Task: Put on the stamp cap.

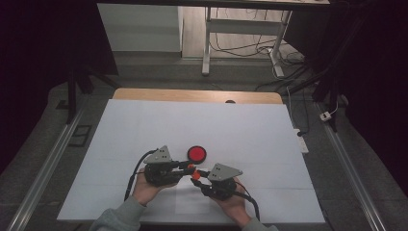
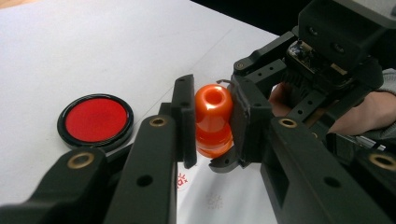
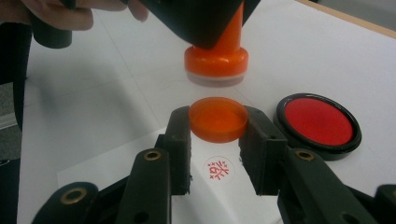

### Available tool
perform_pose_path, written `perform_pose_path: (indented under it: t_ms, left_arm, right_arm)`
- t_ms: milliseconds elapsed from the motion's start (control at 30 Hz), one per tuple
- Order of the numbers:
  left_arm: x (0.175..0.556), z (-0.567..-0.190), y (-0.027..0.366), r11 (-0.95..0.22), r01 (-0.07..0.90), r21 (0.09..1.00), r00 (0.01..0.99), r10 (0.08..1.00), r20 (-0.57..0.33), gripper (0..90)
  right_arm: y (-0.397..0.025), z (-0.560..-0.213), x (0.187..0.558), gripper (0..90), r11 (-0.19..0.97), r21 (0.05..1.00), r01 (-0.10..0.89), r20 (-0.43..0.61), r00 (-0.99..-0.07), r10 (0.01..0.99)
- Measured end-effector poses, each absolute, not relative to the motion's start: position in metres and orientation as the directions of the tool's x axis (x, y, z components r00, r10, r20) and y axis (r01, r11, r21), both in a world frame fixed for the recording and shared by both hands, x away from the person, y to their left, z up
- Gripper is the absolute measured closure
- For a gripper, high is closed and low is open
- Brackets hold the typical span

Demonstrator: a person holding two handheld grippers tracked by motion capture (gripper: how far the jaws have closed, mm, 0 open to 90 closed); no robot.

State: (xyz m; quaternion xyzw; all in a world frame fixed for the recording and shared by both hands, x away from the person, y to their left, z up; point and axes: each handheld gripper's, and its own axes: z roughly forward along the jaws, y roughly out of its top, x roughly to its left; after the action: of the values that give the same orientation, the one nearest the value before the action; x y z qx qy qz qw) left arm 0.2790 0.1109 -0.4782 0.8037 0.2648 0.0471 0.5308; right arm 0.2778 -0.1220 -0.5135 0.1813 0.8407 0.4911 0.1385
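At the near edge of the white table [image 1: 144, 120], two hands hold two black grippers close together, both just on the near side of the round red ink pad [image 1: 196, 153]. The left hand [image 1: 144, 188] holds the left gripper [image 1: 185, 166], and the right hand [image 1: 235, 202] holds the right gripper [image 1: 195, 179]. In the left gripper view, the left gripper [image 2: 212, 123] has its two jaws squeezed tight on the orange stamp [image 2: 213, 120], one jaw pressing on each side of the stamp's round handle. The ink pad [image 2: 95, 120] lies flat on the table just to the left of that stamp. In the right gripper view, the right gripper [image 3: 217, 140] holds a small flat orange cap [image 3: 218, 118] between its jaws, and the jaws touch the cap on both sides, so they are shut only as far as the cap lets them. The stamp [image 3: 216, 58] hangs in the air just past the cap, with its wide pale bottom facing down toward the cap, and the two are near but not touching. Under the cap, a sheet of white paper [image 3: 140, 163] lies on the table with a small round red stamp mark [image 3: 220, 170] on it. The ink pad [image 3: 318, 122] sits beside the right jaw, flat and open, with its red middle showing. Past the ink pad, the far edge of the table shows a strip of wood [image 1: 197, 95].
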Motion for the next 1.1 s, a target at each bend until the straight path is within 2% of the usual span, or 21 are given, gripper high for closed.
perform_pose_path:
  t_ms: [1100]
  left_arm:
    - [0.2792, -0.4830, 0.1050, -0.312, 0.377, 0.872, 0.860, 0.468, -0.204, 72.2]
  right_arm:
    - [-0.1197, -0.5092, 0.2779, 64.6, 0.418, 0.892, 0.171, -0.036, -0.896, 0.443]
